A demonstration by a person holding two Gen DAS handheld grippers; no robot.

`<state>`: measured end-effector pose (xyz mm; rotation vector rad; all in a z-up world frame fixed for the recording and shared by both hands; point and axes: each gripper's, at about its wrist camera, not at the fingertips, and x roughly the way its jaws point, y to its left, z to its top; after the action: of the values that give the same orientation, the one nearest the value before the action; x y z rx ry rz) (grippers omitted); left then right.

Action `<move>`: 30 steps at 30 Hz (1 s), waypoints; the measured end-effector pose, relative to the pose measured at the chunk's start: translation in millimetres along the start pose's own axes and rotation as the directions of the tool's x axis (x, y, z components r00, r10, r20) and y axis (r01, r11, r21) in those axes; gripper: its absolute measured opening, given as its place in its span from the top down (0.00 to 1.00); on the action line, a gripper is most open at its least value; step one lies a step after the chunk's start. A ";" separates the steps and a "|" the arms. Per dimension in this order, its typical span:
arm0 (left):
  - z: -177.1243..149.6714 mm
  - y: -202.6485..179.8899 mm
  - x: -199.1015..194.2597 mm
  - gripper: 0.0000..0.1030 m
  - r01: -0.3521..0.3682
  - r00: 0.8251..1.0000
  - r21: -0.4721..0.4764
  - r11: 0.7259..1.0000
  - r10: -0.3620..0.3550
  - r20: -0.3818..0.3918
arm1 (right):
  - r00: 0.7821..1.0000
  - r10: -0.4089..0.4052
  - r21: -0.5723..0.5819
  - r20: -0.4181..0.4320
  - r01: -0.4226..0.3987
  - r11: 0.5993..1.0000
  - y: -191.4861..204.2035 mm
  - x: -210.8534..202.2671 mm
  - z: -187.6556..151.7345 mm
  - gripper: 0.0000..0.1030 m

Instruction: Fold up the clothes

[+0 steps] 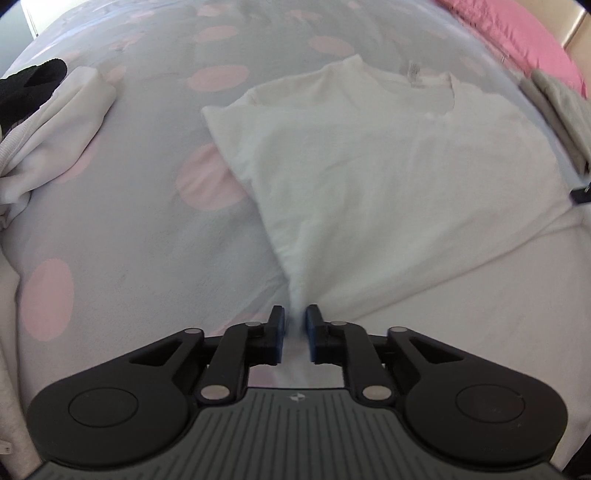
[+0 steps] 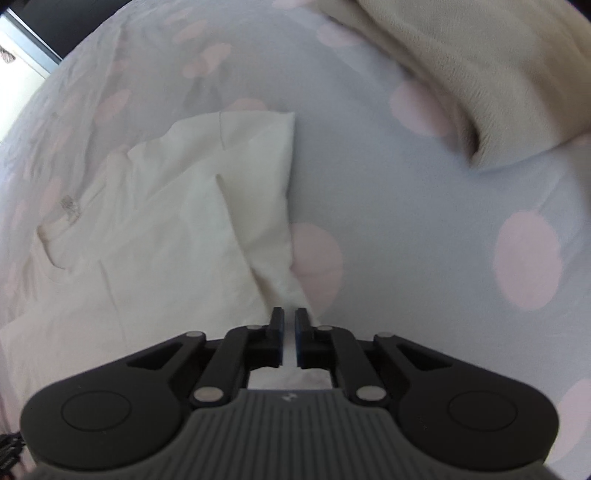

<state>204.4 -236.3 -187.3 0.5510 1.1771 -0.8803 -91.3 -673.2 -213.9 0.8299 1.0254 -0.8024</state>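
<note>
The left gripper (image 1: 295,317) has its fingers (image 1: 277,334) drawn close together, pinching a gathered bit of the white T-shirt (image 1: 369,166) at its near edge, so that the cloth pulls into a narrow peak between the blue pads. The right gripper (image 2: 290,319) likewise has its fingers (image 2: 301,332) nearly closed on a thin fold of the same shirt at its near right corner. The T-shirt lies spread on the bed (image 1: 147,221), neck opening and label at the far end, one sleeve folded in along its right side. The bedsheet is pale blue-grey with pink spots. To the far left lie a rumpled white garment (image 1: 55,129) and a black garment (image 1: 29,85); to the far right, a beige blanket (image 2: 498,74) and a pink pillow (image 1: 517,33).
</note>
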 end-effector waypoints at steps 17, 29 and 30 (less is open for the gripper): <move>18.9 10.2 5.5 0.77 -0.013 0.993 -0.106 0.994 0.025 0.115 | 0.993 0.059 -0.176 0.100 -0.041 0.984 41.0 14.7 -7.9 0.78; -7.1 0.1 -32.8 0.77 -0.012 0.991 -0.034 0.999 0.016 0.136 | 0.969 0.139 -0.240 0.206 -0.087 0.967 33.5 -29.7 -32.2 0.62; -11.2 -1.9 -36.6 0.77 -0.010 0.991 -0.029 1.000 0.014 0.134 | 0.964 0.151 -0.253 0.218 -0.094 0.963 31.8 -35.2 -36.7 0.62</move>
<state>192.2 -217.8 -156.0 0.4679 1.0616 -0.8756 -89.0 -620.6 -185.2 0.5685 0.8308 -0.6376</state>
